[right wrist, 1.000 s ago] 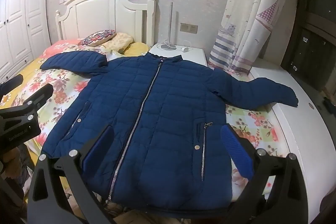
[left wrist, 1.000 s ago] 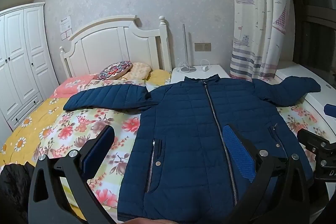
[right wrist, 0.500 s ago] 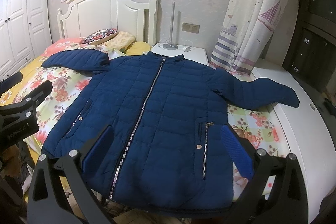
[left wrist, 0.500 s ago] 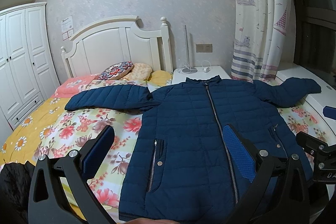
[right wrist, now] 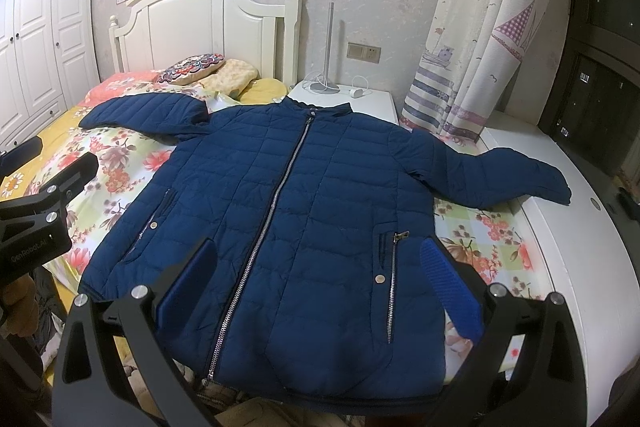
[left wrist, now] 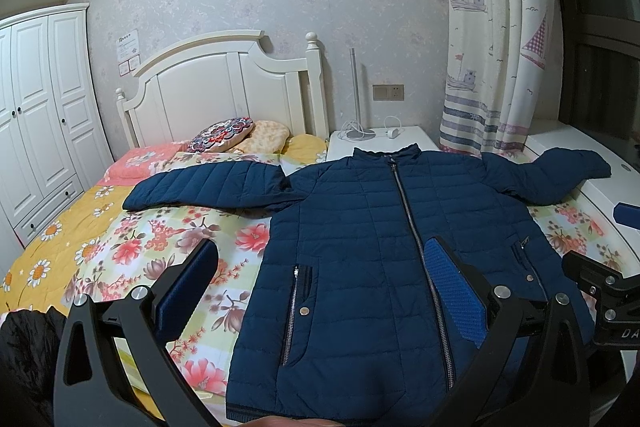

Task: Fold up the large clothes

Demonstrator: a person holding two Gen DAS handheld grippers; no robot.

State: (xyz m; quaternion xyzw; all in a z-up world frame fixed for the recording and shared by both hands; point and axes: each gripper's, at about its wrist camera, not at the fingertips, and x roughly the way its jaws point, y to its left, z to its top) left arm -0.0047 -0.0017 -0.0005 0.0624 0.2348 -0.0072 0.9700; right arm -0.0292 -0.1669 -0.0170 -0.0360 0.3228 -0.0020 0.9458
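A navy quilted jacket [left wrist: 384, 251] [right wrist: 288, 203] lies flat, zipped, front up across a bed, collar toward the nightstand and both sleeves spread out. Its left sleeve [left wrist: 208, 187] rests on the floral quilt. Its right sleeve [right wrist: 500, 175] reaches onto a white ledge. My left gripper [left wrist: 320, 287] hovers open above the jacket's lower left part, holding nothing. My right gripper [right wrist: 320, 283] hovers open above the hem near the zipper, also with nothing in it. Each gripper shows at the edge of the other's view.
The bed has a floral quilt [left wrist: 168, 243], pillows [left wrist: 224, 135] and a white headboard [left wrist: 224, 87]. A white nightstand [right wrist: 344, 99] with a lamp stands behind the collar. A curtain [right wrist: 480, 27] and a white ledge [right wrist: 560, 211] are on the right, a wardrobe [left wrist: 36, 115] on the left.
Both grippers have lifted and drawn back slightly, so the jacket sits a little lower and farther in both views. The jacket itself has not moved.
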